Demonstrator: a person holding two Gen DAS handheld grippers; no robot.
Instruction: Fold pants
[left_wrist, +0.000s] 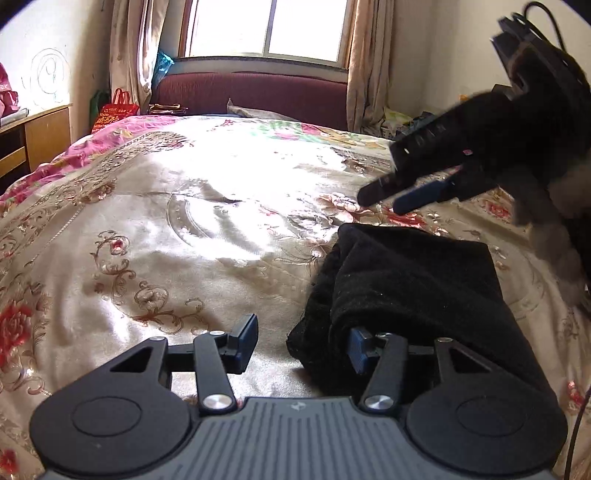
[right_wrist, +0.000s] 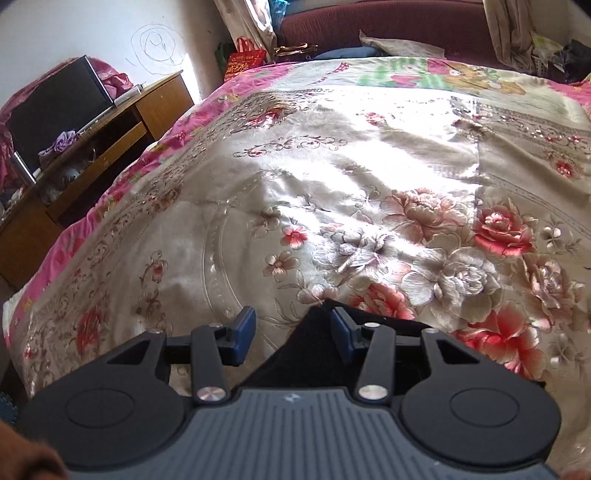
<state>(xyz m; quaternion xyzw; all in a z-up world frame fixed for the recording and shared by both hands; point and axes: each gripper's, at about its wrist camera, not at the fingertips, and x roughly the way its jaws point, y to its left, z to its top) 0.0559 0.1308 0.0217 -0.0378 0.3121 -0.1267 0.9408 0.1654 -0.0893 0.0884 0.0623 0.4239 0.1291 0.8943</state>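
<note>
1. Pants (left_wrist: 413, 288): black, bunched into a compact folded bundle at lower right of the left wrist view, lying on the bedspread (left_wrist: 184, 229). In the right wrist view only a dark corner (right_wrist: 314, 347) shows at bottom centre.
2. Left gripper (left_wrist: 303, 343): fingers spread wide, grasping nothing. The left finger sits over bare bedspread; the right finger (left_wrist: 360, 349) is tucked against the near edge of the bundle, partly covered by cloth.
3. Right gripper (left_wrist: 388, 197): seen blurred at upper right of the left wrist view, above and beyond the bundle's far edge. In its own view (right_wrist: 291, 332) the fingers are parted, not clenched; the pants corner lies between and beneath them, apparently not pinched.
4. Step, as judged: late stage, bundle already folded over; likely release and tidy-up, or set-up for one more fold.
5. Next move, as judged: either back both grippers clear without dragging cloth, or close on an edge and carry it across. The loose left edge of the bundle may need squaring.
6. Surroundings: window (left_wrist: 266, 29) at top centre; cabinet (right_wrist: 110, 125) at upper left.
</note>
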